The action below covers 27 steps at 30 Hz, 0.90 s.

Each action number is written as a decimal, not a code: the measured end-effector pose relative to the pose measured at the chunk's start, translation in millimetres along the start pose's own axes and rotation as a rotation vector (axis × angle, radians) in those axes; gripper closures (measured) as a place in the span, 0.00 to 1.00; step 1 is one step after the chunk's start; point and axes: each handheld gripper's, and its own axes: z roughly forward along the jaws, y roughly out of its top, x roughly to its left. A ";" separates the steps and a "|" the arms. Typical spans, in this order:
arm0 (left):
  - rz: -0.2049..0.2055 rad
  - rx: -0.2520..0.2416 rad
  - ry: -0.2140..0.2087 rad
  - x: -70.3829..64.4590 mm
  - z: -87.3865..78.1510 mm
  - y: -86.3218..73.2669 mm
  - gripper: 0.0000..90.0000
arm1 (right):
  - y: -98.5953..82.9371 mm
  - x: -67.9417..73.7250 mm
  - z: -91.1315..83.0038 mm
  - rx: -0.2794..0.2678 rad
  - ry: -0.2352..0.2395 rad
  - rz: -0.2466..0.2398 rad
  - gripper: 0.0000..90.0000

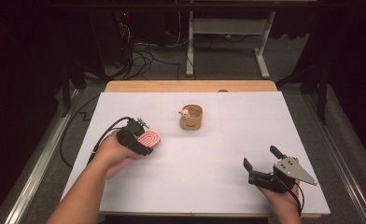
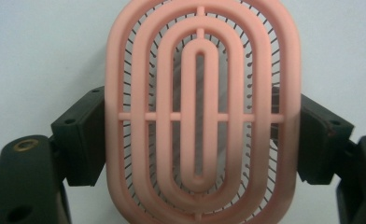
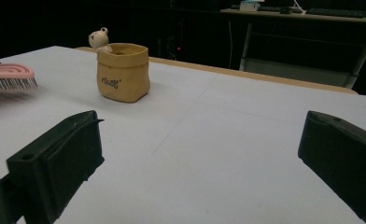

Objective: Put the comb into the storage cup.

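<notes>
White table (image 1: 209,154), left gripper (image 1: 141,140) clamping pink hairbrush (image 1: 149,138)

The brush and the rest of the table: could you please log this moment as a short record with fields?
brush: pink, clamped across its head between the left gripper jaws, bristles facing down, above the table
left gripper: shut on brush, at the table's left
right gripper: open, holding nothing, near the table's front right
pot: tan pouch-shaped pot with a small bear figure at its rim, upright, mid-table toward the far side
table: white sheet over a wooden top
contact: brush and pot apart
</notes>
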 end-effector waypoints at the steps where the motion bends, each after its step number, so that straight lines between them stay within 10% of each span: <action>1: -0.001 -0.005 -0.004 -0.8 -0.7 -0.4 0.23 | 0.0 -0.1 -0.2 0.000 -0.001 0.001 0.00; 27: -0.042 -0.289 0.028 -7.7 -27.9 -25.8 0.23 | 0.3 0.0 -1.6 -0.004 -0.004 0.015 0.00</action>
